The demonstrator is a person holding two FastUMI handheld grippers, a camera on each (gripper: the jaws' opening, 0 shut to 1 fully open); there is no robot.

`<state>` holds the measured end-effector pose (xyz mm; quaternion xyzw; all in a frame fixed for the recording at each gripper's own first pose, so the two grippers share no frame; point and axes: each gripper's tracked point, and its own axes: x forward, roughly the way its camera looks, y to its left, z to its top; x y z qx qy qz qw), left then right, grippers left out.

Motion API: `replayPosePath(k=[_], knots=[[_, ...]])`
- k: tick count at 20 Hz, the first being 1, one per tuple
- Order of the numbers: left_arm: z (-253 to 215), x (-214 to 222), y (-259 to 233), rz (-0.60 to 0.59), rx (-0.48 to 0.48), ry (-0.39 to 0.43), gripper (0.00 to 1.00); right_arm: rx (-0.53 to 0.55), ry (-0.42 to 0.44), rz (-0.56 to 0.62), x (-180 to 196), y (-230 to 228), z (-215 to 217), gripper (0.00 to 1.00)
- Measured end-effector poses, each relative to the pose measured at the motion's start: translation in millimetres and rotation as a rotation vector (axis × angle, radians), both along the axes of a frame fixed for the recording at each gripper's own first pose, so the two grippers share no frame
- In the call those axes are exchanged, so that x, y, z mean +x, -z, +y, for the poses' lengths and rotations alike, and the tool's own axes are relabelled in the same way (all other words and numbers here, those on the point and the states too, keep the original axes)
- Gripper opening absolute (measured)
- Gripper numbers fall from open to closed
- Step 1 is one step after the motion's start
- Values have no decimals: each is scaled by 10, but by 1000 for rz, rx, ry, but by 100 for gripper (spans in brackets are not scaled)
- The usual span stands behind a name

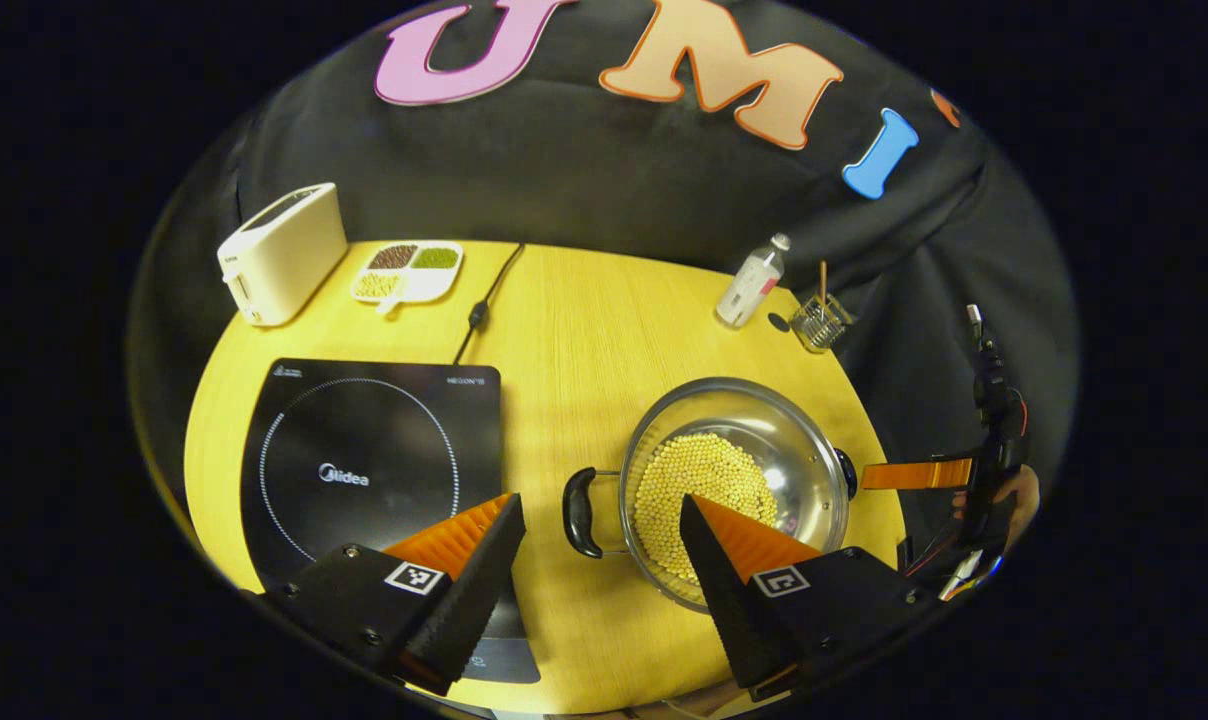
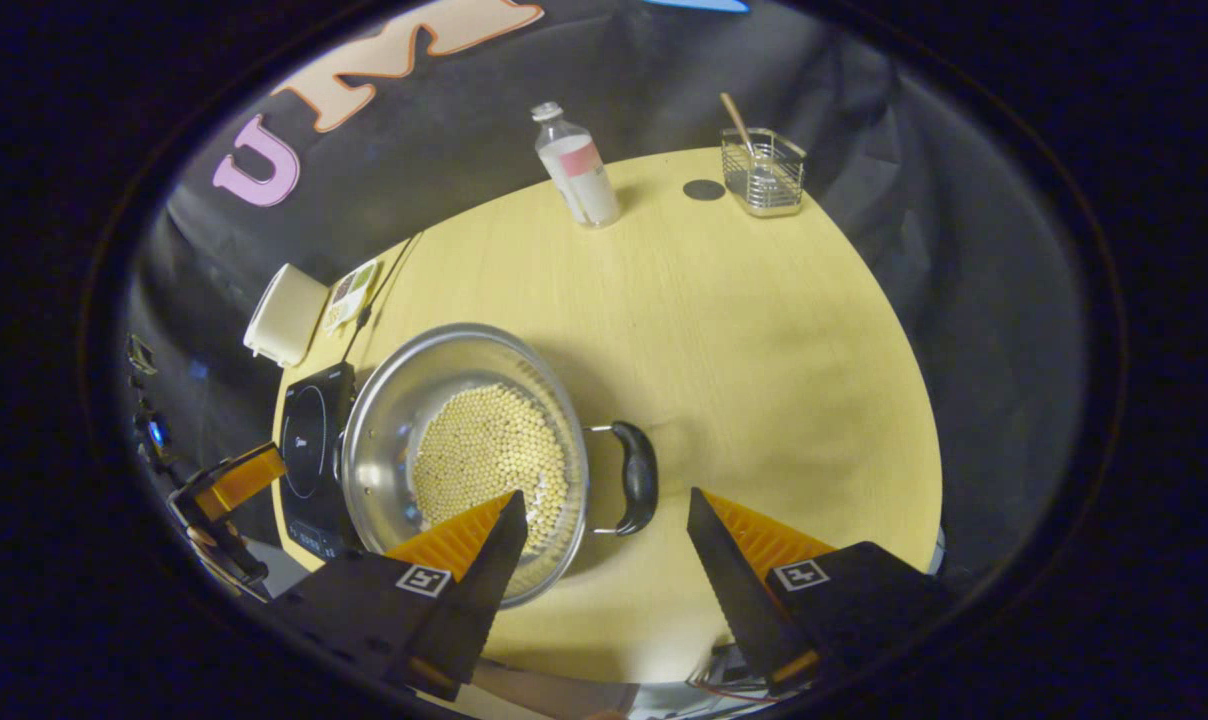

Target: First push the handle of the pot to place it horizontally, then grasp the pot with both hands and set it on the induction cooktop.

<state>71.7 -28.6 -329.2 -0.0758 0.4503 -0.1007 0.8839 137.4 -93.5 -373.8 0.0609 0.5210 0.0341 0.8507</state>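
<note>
A steel pot (image 1: 809, 455) holding pale beans stands on the yellow table, right of the black induction cooktop (image 1: 374, 470). Its two black side handles lie level, one (image 1: 581, 512) toward the cooktop, the other (image 1: 846, 472) on the far side. My left gripper (image 1: 600, 505) is open, its fingers either side of the near handle without touching. In the right gripper view, my right gripper (image 2: 605, 497) is open just short of the pot's handle (image 2: 636, 478), with the pot (image 2: 404, 400) and cooktop (image 2: 309, 440) to the left. Each gripper shows across the pot: right (image 1: 879, 474), left (image 2: 264, 468).
A white toaster (image 1: 284, 250) and a divided dish of beans (image 1: 409, 270) stand at the table's back left. The cooktop's cable (image 1: 484, 300) runs to the back edge. A bottle (image 1: 752, 280) and a wire basket (image 1: 821, 322) holding a stick stand back right.
</note>
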Motion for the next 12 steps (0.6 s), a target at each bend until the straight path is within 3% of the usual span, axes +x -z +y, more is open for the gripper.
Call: replayPosePath(k=[1,3,4,6,7,9,10,11,12], knots=[[-29,8,93,40,-6,4,96,9,-6,24,21,54,-51,94],[-78,23,264,113,-16,2,97,41,-31,78,21,156,-71,94],[-58,22,358,154,-5,-4,96,59,-42,96,46,194,-70,100],[40,43,513,223,40,-31,97,94,-53,126,96,284,-54,94],[51,63,576,242,48,-37,97,114,-57,137,119,314,-17,100],[32,72,659,283,50,-44,96,156,-56,165,169,399,33,100],[20,64,697,303,50,-44,95,174,-52,181,195,429,54,93],[-12,55,737,322,44,-37,95,194,-50,195,214,472,74,93],[-51,42,763,336,36,-31,94,209,-48,209,226,509,93,100]])
